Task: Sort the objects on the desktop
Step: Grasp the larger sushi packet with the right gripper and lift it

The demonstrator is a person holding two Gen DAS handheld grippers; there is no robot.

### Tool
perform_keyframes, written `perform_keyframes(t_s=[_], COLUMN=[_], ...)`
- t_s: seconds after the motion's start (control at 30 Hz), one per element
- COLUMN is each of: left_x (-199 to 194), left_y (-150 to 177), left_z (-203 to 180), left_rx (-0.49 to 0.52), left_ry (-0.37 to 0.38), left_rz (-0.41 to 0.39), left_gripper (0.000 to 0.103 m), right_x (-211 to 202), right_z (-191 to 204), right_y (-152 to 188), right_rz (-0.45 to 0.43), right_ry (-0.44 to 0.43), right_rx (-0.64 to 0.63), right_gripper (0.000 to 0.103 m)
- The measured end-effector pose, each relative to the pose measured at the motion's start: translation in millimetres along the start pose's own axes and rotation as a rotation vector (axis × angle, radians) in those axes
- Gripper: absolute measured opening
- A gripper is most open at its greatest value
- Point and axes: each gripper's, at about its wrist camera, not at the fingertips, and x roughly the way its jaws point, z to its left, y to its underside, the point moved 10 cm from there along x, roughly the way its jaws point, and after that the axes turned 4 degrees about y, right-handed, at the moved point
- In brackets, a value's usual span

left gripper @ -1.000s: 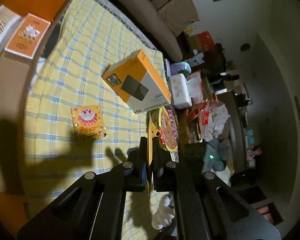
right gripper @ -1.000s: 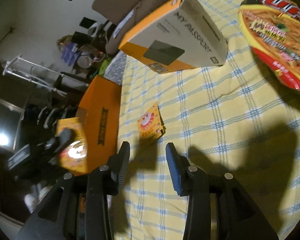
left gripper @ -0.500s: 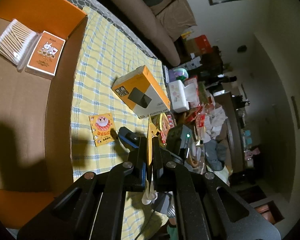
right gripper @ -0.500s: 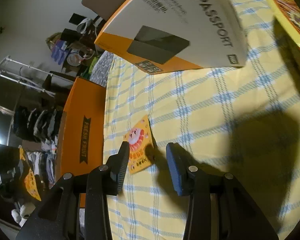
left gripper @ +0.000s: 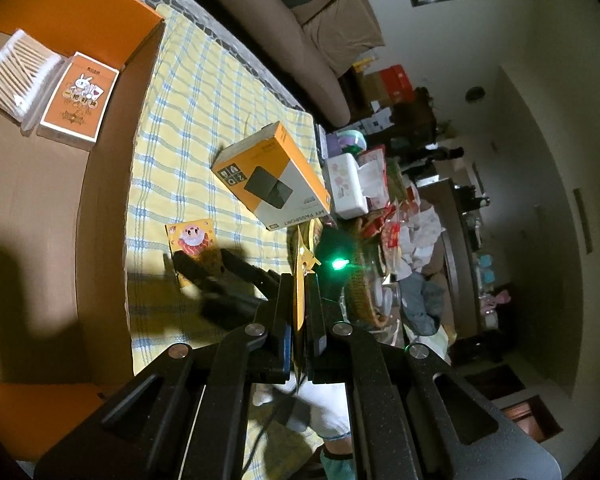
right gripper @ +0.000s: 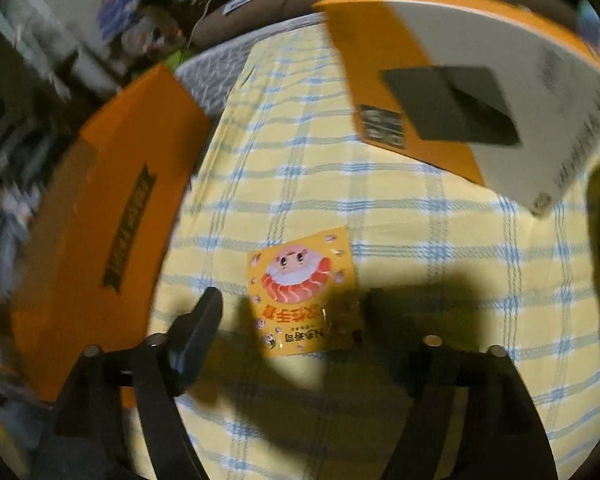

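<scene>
Sorting looks partly done: cotton swabs (left gripper: 18, 74) and an orange card box (left gripper: 80, 100) lie in the cardboard tray (left gripper: 40, 208). Left claw (left gripper: 299, 280) is clamped on a thin yellow packet (left gripper: 300, 276). Right claw (right gripper: 296, 312), jaws just opened wide, straddles the small orange sushi-print packet (right gripper: 300, 288), ungripped; the orange-and-white drive box (left gripper: 272, 176) waits beyond.

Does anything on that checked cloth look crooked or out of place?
The hard-drive box lies askew to the cloth's checks, one end seemingly propped up. The small sushi packet also sits slightly crooked. Nothing looks spilled or damaged.

A yellow cloth (right gripper: 400, 240) with blue checks, an orange packet (right gripper: 302, 292) with a pink and white picture, and an orange, white and black box (left gripper: 270, 176) near its far edge
</scene>
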Motion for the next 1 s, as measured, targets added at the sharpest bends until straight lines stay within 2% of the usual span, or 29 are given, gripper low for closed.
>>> perform_keyframes(t_s=[0.17,0.27,0.3,0.47,0.63,0.8,1.0], left_x=[-3,-5,-5,-9,-20,-54,-107], left_y=[1,1,1,0,-5,-14,-23], left_z=[1,1,1,1,0,2,33], left_rx=[-0.013,-0.014,-0.014,-0.017,-0.02,-0.017,-0.028], left_ry=[0.0,-0.001,-0.001,-0.003,-0.003,-0.011,-0.097], left_rz=[-0.007,-0.013,-0.016,-0.023,-0.041,-0.091,-0.155], left_gripper=[0.004,0.004,0.004,0.004,0.004,0.004,0.004], right_x=[11,11,10,1,-14,-36,-73], right_z=[6,4,3,-7,-8,0,27], right_y=[4,6,4,3,1,-6,-8], right_rz=[-0.018,-0.029,-0.03,-0.033,-0.049,-0.082,-0.128], right_ry=[0.169,0.207,0.205,0.134,0.125,0.096,0.025], right_rx=[-0.154,-0.188,-0.181,-0.103,-0.085,-0.069,-0.092], right_gripper=[0.078,0.067,0.063,0.054,0.054,0.054,0.054])
